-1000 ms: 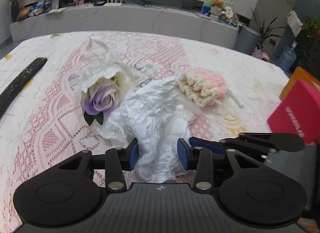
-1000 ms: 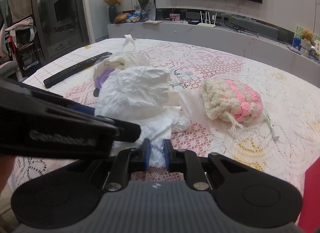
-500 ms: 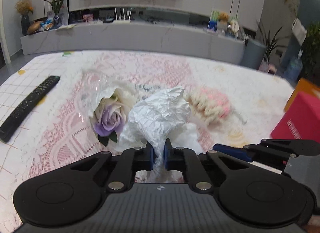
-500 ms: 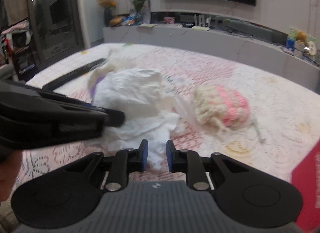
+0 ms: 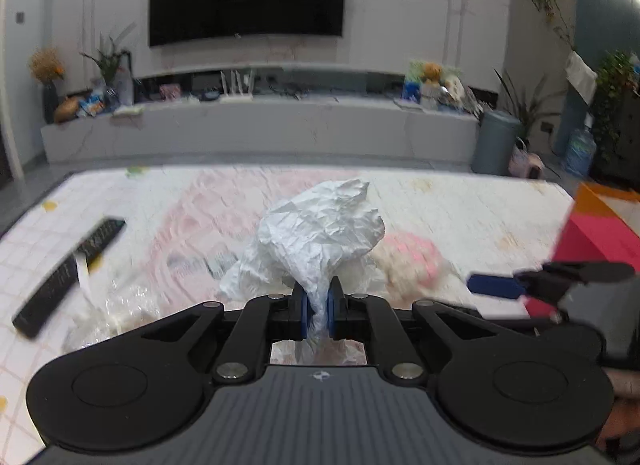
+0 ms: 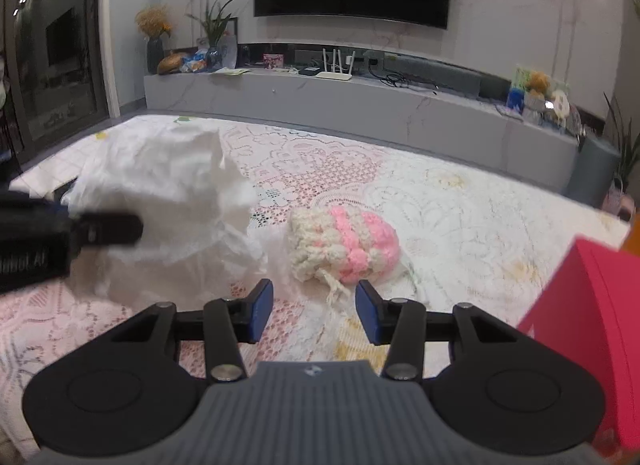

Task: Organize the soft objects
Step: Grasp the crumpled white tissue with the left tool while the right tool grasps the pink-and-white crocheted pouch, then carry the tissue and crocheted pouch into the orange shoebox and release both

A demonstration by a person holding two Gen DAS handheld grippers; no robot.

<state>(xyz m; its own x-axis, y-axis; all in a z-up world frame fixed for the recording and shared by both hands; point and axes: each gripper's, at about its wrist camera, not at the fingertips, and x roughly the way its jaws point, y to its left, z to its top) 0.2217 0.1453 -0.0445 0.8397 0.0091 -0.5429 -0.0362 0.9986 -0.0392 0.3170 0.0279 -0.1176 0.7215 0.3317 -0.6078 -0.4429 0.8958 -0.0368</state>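
Note:
My left gripper (image 5: 317, 310) is shut on a crumpled white tissue wad (image 5: 320, 233), which it holds a little above the lace-covered table (image 5: 460, 205). In the right wrist view the same tissue wad (image 6: 168, 193) hangs at the left, with the left gripper's finger (image 6: 108, 229) dark against it. My right gripper (image 6: 314, 311) has its jaws opening, and nothing sits between its blue pads. A pink and cream knitted pouch (image 6: 344, 243) lies on the lace just beyond the right gripper. The wrapped flower (image 5: 108, 317) is a blurred shape low at the left.
A black remote (image 5: 68, 277) lies on the table's left side. A red box (image 6: 592, 329) stands at the right edge, close to my right gripper. Beyond the table runs a long grey TV bench (image 5: 260, 125) with plants and small items.
The left gripper closed on the tissue wad and lifted it. The right gripper let go of the tissue, opened and drew back toward the right. Both views have tilted upward.

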